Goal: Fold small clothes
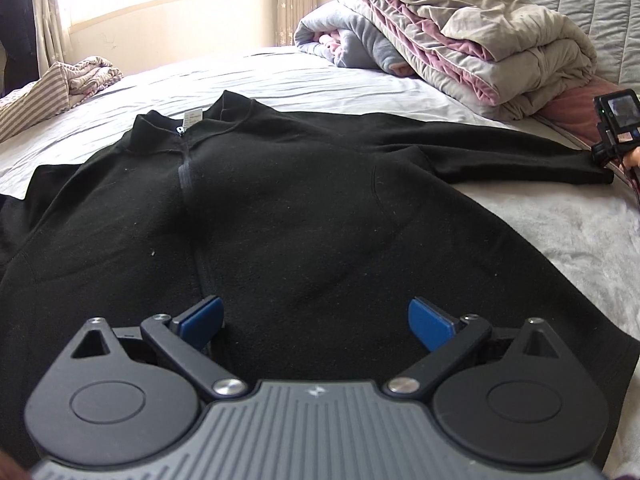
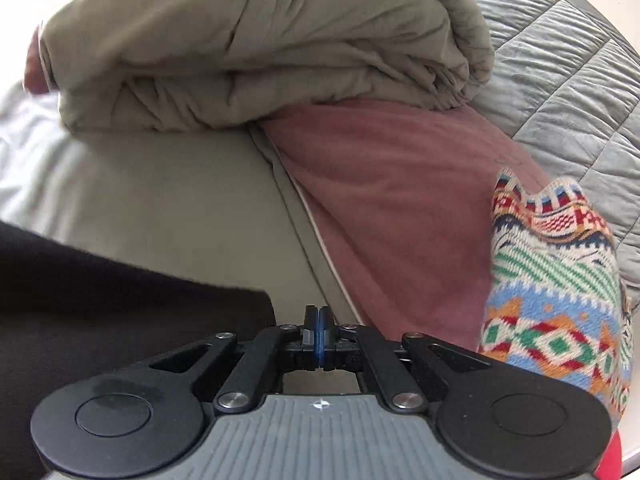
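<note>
The black zip-neck top (image 1: pixel 280 200) lies spread face up on the bed (image 1: pixel 280 84), collar toward the far side, one sleeve (image 1: pixel 500 152) stretched out to the right with its cuff near the bed edge. The left claw (image 1: pixel 316 320) hovers over the hem area, fingers spread wide and nothing between the blue pads (image 1: pixel 200 322); it is released. The right claw (image 2: pixel 319 332) is clenched fully, pads pressed together with no fabric in them, positioned just beside the cuff end of the sleeve (image 2: pixel 120 292). The step in hand appears to be the first sleeve fold. To do it well, the right claw must first be opened, then lowered onto the cuff edge to pinch a single layer without catching the bed sheet beneath. Carry the sleeve across the chest in a low arc, keeping it flat. The left claw should pin the body near the hem to stop sliding. A folded quilt (image 1: pixel 460 32), a pink blanket (image 2: pixel 400 200) and a patterned knit (image 2: pixel 560 272) lie nearby; keep clear of them.
</note>
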`<action>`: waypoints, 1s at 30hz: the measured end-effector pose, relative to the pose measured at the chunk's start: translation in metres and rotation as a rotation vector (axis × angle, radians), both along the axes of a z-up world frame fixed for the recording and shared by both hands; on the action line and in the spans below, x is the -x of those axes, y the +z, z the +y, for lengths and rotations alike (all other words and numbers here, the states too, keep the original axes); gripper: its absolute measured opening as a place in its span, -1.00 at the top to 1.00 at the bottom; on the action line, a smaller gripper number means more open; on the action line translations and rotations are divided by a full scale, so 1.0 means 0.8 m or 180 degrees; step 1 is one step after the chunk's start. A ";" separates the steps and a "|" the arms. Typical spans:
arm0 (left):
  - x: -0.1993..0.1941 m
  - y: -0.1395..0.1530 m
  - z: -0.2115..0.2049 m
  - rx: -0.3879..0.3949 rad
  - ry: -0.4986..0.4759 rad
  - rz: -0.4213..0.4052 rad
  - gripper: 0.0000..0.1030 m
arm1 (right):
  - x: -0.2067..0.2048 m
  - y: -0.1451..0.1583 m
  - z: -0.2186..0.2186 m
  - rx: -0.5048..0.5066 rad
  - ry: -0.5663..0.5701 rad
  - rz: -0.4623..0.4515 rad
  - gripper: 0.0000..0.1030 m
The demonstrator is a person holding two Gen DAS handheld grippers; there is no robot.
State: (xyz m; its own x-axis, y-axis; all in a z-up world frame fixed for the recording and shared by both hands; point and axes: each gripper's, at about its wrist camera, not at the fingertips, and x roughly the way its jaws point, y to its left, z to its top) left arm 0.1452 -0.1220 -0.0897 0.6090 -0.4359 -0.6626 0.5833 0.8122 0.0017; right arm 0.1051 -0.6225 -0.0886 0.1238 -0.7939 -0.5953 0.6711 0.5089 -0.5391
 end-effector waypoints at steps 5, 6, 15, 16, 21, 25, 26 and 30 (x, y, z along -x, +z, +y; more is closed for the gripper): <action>-0.010 0.018 0.039 0.0104 0.0341 0.0084 -0.92 | 0.026 0.039 0.027 -0.0063 0.0056 -0.0575 0.43; -0.013 0.021 0.048 0.0131 0.0425 0.0102 -0.92 | 0.025 0.048 0.037 -0.0017 0.0124 -0.0591 0.32; -0.033 0.058 0.164 0.0037 0.1468 -0.0106 -0.92 | 0.022 0.134 0.148 -0.0471 0.0947 -0.1099 -0.46; -0.034 0.061 0.178 0.0053 0.1544 -0.0109 -0.92 | 0.018 0.137 0.160 -0.0528 0.1022 -0.1124 -0.48; -0.033 0.073 0.267 -0.0012 0.2035 -0.0229 -0.93 | 0.002 0.150 0.219 -0.0856 0.1323 -0.1257 -0.59; -0.033 0.068 0.330 -0.0252 0.2287 -0.0364 -0.93 | -0.009 0.156 0.266 -0.1008 0.1517 -0.1309 -0.65; -0.033 0.063 0.345 -0.0268 0.2318 -0.0354 -0.93 | -0.010 0.157 0.279 -0.1027 0.1567 -0.1314 -0.67; -0.045 0.035 0.394 -0.0333 0.2318 -0.0187 -0.88 | -0.014 0.157 0.327 -0.1157 0.1803 -0.1317 -0.71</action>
